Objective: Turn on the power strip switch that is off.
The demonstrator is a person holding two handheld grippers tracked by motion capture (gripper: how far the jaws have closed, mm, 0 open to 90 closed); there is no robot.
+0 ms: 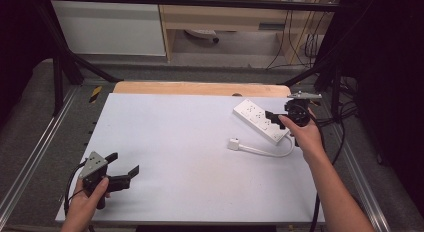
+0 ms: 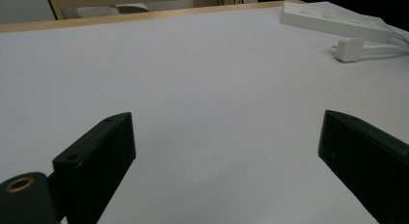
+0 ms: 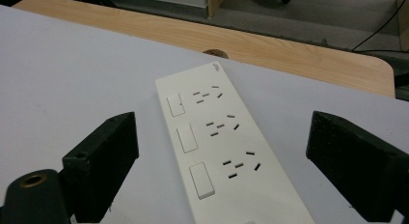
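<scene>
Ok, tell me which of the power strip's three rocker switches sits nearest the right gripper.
The bottom switch on the power strip in the right gripper view, lying closest to the right gripper; the other two sit farther up.

White pwr strip [image 3: 222,151] flat, table's far-right.

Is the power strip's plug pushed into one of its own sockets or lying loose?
Loose: the plug lies on the table beside the power strip, sockets unoccupied.
</scene>
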